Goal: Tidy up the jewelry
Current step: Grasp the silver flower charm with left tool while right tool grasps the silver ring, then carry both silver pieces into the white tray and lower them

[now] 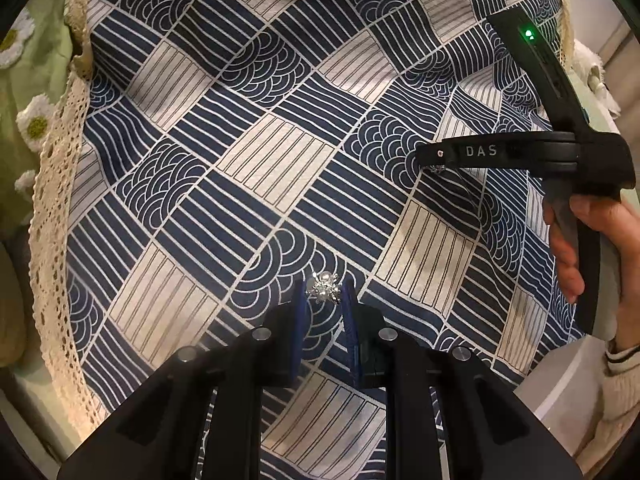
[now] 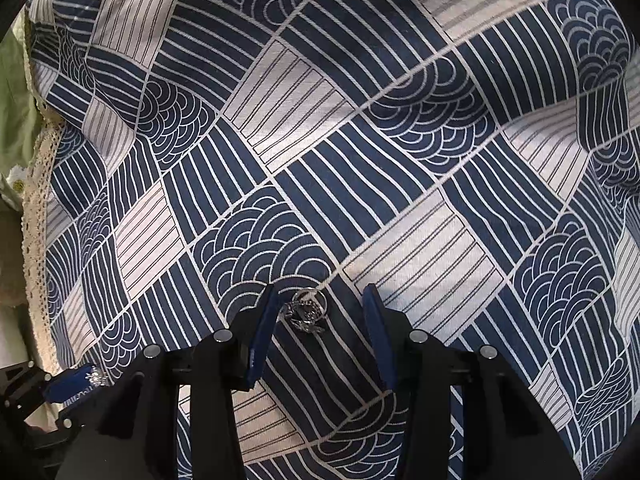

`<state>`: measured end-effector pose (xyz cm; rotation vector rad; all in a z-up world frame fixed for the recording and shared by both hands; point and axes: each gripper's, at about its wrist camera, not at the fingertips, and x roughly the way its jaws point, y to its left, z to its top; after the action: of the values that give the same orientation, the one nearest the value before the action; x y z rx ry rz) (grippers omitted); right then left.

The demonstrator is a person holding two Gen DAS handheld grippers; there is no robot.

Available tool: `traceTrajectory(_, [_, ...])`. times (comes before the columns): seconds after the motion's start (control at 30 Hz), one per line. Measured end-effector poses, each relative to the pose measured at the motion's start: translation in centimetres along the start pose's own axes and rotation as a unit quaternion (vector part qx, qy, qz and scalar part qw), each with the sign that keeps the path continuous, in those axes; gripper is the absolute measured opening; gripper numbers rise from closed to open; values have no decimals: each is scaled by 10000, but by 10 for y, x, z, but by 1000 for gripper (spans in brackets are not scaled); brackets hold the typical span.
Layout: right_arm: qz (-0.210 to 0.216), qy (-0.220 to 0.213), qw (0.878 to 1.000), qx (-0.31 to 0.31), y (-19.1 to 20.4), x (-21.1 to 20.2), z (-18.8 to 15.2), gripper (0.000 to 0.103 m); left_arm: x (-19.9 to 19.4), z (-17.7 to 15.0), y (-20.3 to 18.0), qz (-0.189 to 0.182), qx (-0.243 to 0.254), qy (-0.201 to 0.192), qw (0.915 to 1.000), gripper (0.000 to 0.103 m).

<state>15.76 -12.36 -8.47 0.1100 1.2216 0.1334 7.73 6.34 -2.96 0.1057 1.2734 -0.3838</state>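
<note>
**Two grippers, two pieces of jewelry on the patterned cloth**

Left wrist view: the left gripper (image 1: 325,292) points down at a navy-and-cream patterned cloth (image 1: 256,152). Its blue fingers (image 1: 299,308) stand close on either side of a small pearl-and-crystal piece (image 1: 324,288); whether they actually press it cannot be told. At the right, a hand (image 1: 576,248) holds the right gripper (image 1: 430,160), seen side-on, with a small silvery item just under its tip. A lace edge (image 1: 52,216) borders the cloth at the left, next to green fabric with daisies (image 1: 28,92).

Right wrist view: the right gripper (image 2: 322,312) has its blue fingers (image 2: 262,332) spread wide. Between them, nearer the left finger and apart from both, a silver ring cluster (image 2: 306,312) lies on the cloth (image 2: 320,140). At the lower left, the left gripper (image 2: 80,380) shows its blue finger beside the sparkling pearl-and-crystal piece (image 2: 96,377).
</note>
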Motion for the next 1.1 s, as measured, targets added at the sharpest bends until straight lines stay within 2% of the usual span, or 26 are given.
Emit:
traceTrajectory(0.1, [-164, -13, 9997, -166, 9, 1, -2, 44, -1, 0, -1, -9, 6, -12, 10000, 17])
traceTrajectory(0.17, [-335, -20, 9991, -272, 15, 3, -3, 35, -1, 0, -3, -22, 36, -9, 10000, 17])
traceTrajectory(0.4, [-694, -19, 9958, -589, 30, 9, -10, 24, -2, 1, -6, -28, 57, -2, 10000, 17])
traceTrajectory(0.67, [-438, 27, 9984, -354, 11, -9, -13, 24, -6, 0, -6, -48, 73, -31, 10000, 17])
traceTrajectory(0.8, [-357, -80, 9988, -340, 6, -33, -20, 24, -12, -3, -7, -78, 78, -89, 9999, 17])
traceTrajectory(1.0, [-49, -362, 9972, -656, -1, -97, -61, 24, -39, -20, -29, -104, 349, -377, 9986, 17])
traceTrajectory(1.1, [227, -539, 9942, -899, 4, -132, -97, 24, -60, -38, -53, -198, 650, -568, 9961, 17])
